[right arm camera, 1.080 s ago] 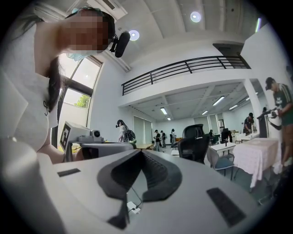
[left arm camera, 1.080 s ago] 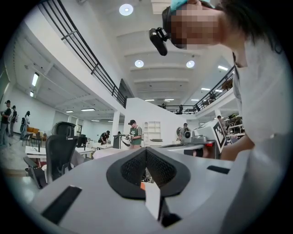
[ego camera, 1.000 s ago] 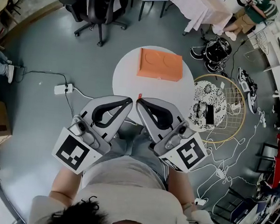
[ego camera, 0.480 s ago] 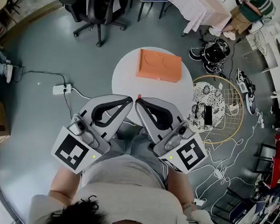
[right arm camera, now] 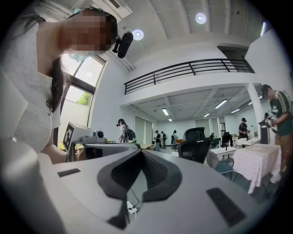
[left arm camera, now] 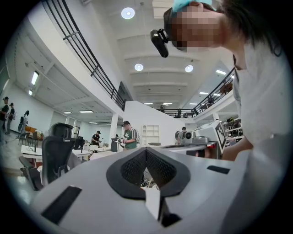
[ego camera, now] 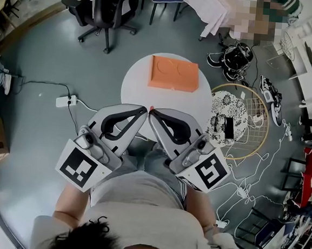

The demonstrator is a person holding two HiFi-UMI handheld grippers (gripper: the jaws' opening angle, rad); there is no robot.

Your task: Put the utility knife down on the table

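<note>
Now: left gripper (ego camera: pixel 144 111), right gripper (ego camera: pixel 152 112) both closed; one orange box (ego camera: pixel 174 74).

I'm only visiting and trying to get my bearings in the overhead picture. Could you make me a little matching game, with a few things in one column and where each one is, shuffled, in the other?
Things:
1. orange box
2. black office chair
3. white power strip
4. left gripper

Places:
A. on the floor, to the left of the round table
B. on the round table, on its far side
C. held just in front of the person, jaws together
D. on the floor beyond the table

Pairs: 1-B, 2-D, 3-A, 4-C
</note>
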